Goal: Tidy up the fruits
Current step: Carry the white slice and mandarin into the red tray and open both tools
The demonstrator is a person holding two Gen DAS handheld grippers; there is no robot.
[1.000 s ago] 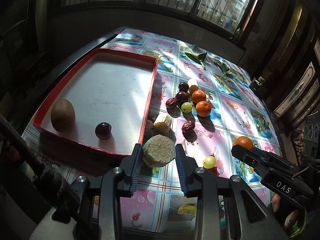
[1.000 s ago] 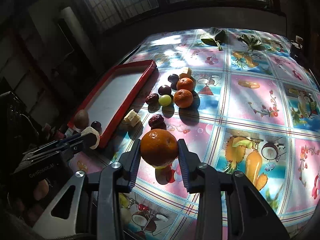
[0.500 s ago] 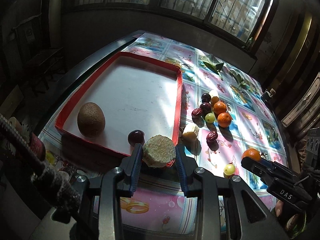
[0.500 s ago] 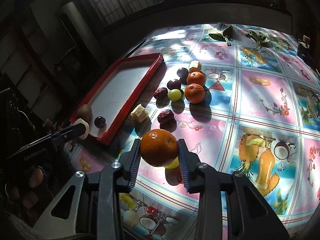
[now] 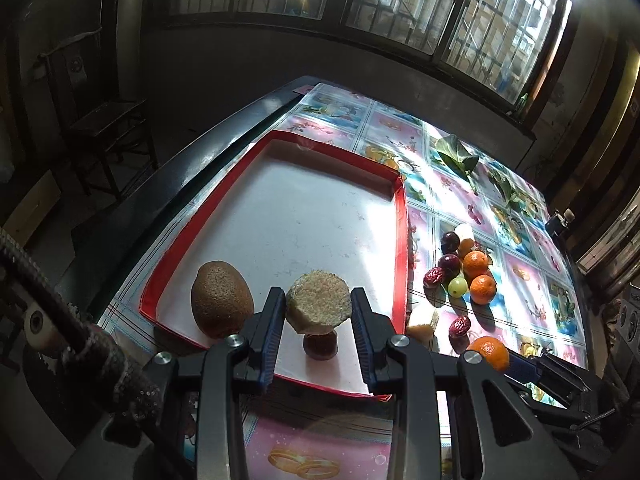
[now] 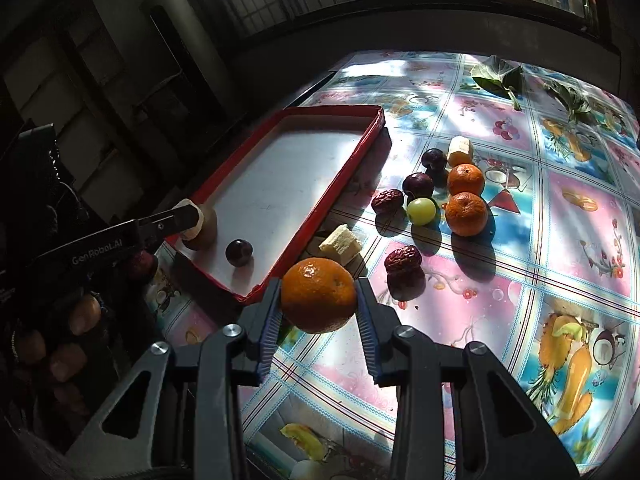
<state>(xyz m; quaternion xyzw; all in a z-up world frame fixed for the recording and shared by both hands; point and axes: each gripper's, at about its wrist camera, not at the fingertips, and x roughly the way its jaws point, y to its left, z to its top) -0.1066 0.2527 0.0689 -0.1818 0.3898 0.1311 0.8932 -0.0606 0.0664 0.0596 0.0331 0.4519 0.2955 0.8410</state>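
Note:
My left gripper (image 5: 319, 308) is shut on a pale cut fruit chunk (image 5: 319, 302), held above the near end of the red tray (image 5: 400, 240). On the tray's white floor lie a brown kiwi (image 5: 222, 300) and a dark plum (image 5: 320, 346), the plum right under the chunk. My right gripper (image 6: 318, 300) is shut on an orange (image 6: 318, 294), hanging over the tablecloth just beside the tray's (image 6: 348, 168) near right corner. The right wrist view shows the left gripper (image 6: 188, 216) with its chunk above the kiwi (image 6: 206, 226), and the plum (image 6: 239, 253) nearby.
Loose fruit lies right of the tray: two oranges (image 6: 466, 214), a green grape (image 6: 421, 211), two plums (image 6: 417, 185), red dates (image 6: 403, 260) and pale chunks (image 6: 340, 245). Leaves (image 6: 496, 76) lie at the far end. A hand (image 6: 84, 312) holds the left gripper.
The left gripper has carried its chunk leftwards from the tablecloth to above the tray's near end. The right gripper has carried the orange left towards the tray's corner.

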